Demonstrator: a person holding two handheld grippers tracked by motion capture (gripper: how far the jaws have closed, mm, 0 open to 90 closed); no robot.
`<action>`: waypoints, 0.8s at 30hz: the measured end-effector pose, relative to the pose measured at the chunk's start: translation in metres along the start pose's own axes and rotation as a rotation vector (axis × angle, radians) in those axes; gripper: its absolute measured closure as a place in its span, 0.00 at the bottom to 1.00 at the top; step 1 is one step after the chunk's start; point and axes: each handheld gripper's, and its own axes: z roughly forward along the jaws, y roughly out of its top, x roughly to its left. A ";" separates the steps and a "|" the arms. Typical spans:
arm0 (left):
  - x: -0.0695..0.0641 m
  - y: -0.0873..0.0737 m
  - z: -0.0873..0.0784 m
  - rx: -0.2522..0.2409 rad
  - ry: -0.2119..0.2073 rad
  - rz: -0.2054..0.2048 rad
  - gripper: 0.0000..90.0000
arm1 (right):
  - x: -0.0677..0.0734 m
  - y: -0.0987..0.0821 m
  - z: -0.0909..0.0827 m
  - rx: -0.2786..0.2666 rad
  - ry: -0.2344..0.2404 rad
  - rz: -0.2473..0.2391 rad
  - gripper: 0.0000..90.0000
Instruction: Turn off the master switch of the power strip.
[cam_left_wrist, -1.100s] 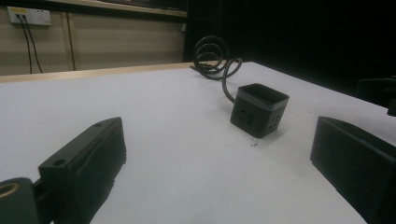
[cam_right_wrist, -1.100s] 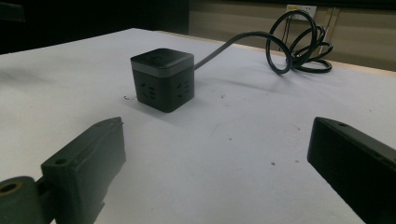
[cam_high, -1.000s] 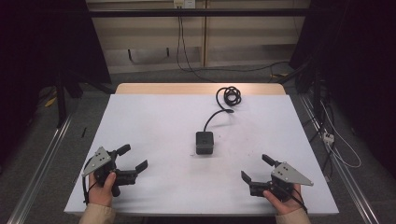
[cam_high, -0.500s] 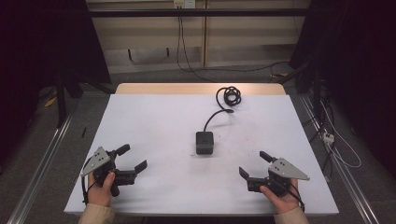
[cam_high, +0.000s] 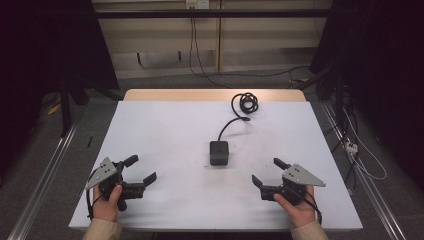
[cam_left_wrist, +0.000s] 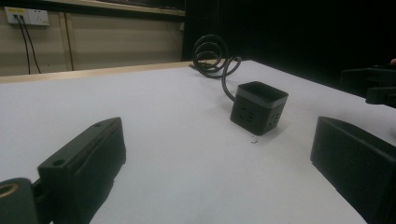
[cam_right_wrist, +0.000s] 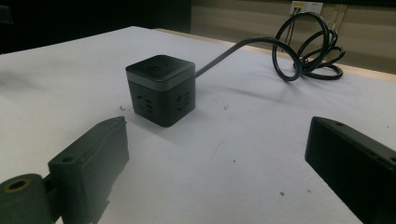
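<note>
Right claw (cam_high: 267, 176) edged forward toward cube (cam_high: 219, 152) since earlier frame; left claw (cam_high: 140, 170) unmoved. Both jaws spread, empty. Cube untouched on tabletop (cam_high: 165, 130); approach just starting.

Your right gripper (cam_right_wrist: 215, 163) sits low over the white table (cam_right_wrist: 261, 154) with its two black jaws spread wide, nothing between them. Just ahead, closer to your left jaw, the black cube socket (cam_right_wrist: 160, 89) stands flat, sockets showing on its two near faces. Its black cord (cam_right_wrist: 243, 46) runs off to a loose coil (cam_right_wrist: 310, 49) near the far wooden edge.
</note>
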 end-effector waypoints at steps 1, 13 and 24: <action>0.000 0.000 0.000 0.000 0.001 0.000 0.03 | 0.000 0.000 0.000 0.000 0.003 0.003 0.07; 0.001 0.000 0.001 0.000 -0.003 -0.001 0.03 | 0.001 0.006 0.013 0.010 0.020 0.004 0.08; 0.001 0.000 0.001 -0.003 -0.005 -0.002 0.03 | 0.003 0.011 0.023 0.018 0.027 0.001 0.09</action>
